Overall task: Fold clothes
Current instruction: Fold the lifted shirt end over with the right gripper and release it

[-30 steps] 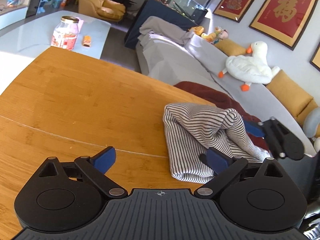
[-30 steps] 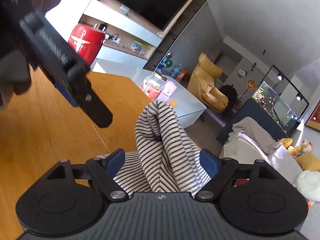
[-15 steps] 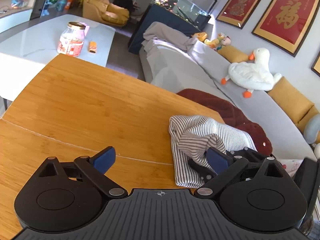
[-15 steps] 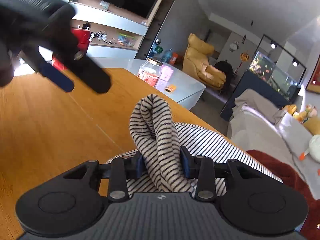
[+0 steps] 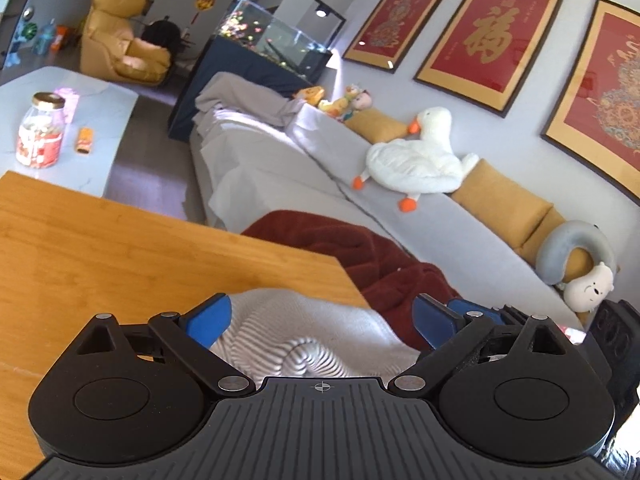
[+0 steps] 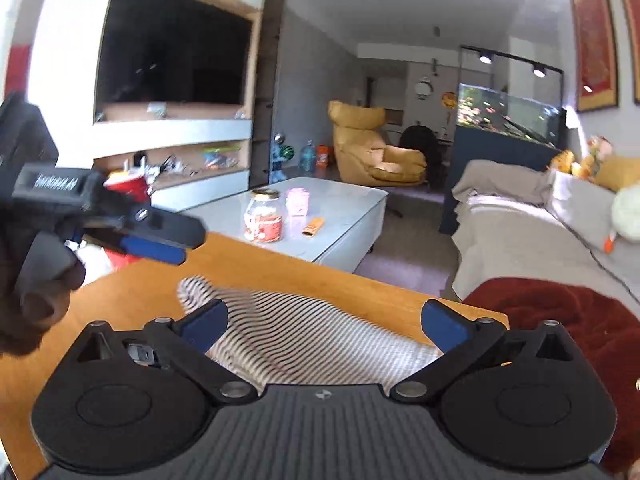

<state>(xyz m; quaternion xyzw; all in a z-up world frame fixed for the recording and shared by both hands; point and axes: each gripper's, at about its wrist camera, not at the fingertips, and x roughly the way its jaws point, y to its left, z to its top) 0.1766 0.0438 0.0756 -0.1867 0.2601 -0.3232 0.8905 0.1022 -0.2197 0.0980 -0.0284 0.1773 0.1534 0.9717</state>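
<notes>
Both grippers stand open and empty, right gripper [image 6: 324,324] having just released, left gripper [image 5: 322,322] narrowing slightly; striped shirt [image 6: 304,340] lies on wooden table [image 6: 280,272] directly below both, long axis crosswise, right nearer.

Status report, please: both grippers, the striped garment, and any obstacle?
Right gripper jaws just opened, garment released. Left gripper open, holding nothing. Striped garment lies bunched on wooden table. Nothing in the way.

A home living room (sofa [image 5: 440,232], television [image 6: 172,44], fish tank [image 5: 276,36])
</notes>
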